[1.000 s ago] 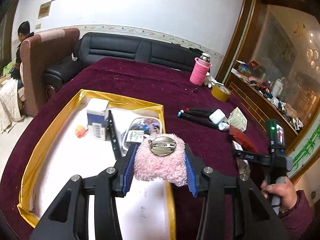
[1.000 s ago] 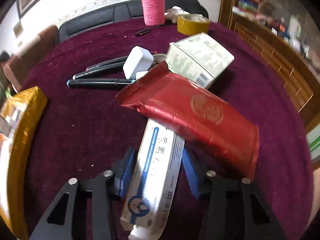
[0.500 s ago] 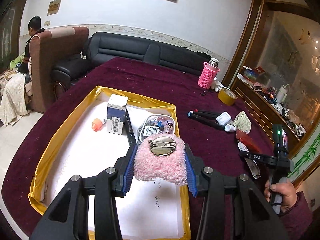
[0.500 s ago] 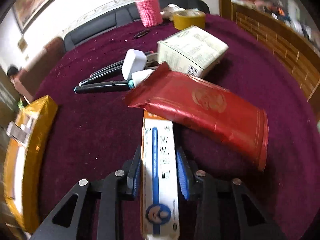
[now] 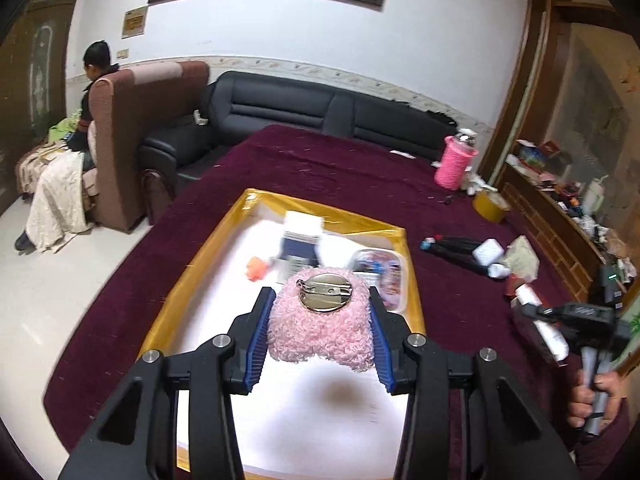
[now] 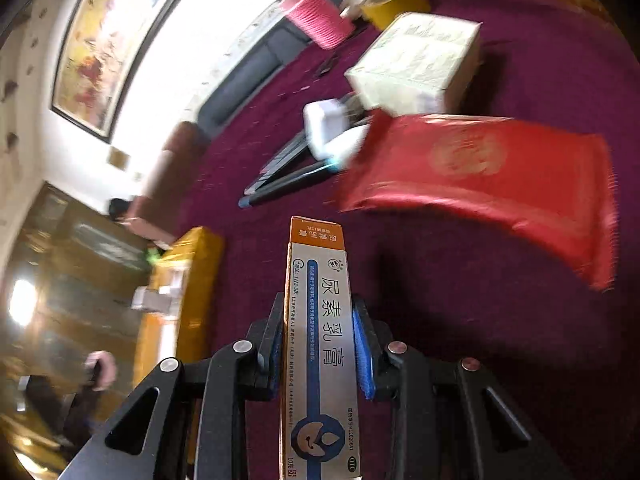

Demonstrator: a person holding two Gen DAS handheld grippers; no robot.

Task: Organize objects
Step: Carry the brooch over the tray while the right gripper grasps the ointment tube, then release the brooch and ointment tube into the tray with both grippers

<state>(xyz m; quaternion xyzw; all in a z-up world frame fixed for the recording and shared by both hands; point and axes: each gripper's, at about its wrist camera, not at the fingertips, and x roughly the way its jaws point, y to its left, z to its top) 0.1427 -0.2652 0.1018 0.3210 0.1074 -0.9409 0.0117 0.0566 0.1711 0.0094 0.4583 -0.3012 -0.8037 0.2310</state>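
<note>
In the left wrist view, the left gripper [image 5: 320,334] is clamped on a fluffy pink brooch with a round metal pin back [image 5: 322,320], its blue pads pressed against both sides; the brooch hangs above the white floor of a gold-rimmed rectangular tray [image 5: 414,280]. Further into the tray, towards twelve o'clock, lie a small orange object [image 5: 256,270], a blue-and-white box [image 5: 298,248], blurred, and a clear packet with a coloured print [image 5: 380,270] at one o'clock. At four o'clock a hand [image 5: 592,402] grips the handle of the other tool.

In the right wrist view, the right gripper [image 6: 320,344] is closing its jaws on a long, narrow white-and-orange ointment carton with a blue stripe [image 6: 318,320], the pads touching both long sides; the carton is lifted off the dark red tablecloth [image 6: 460,320]. Beyond it, at two o'clock, lies a shiny red foil pouch [image 6: 480,172]. Past that, at twelve o'clock, are black pens [image 6: 288,180] and a white plug [image 6: 324,128], then a pale printed box [image 6: 420,56]. Farthest stand a pink knitted bottle cover [image 6: 316,16] and a yellow tape roll [image 6: 394,2].
</note>
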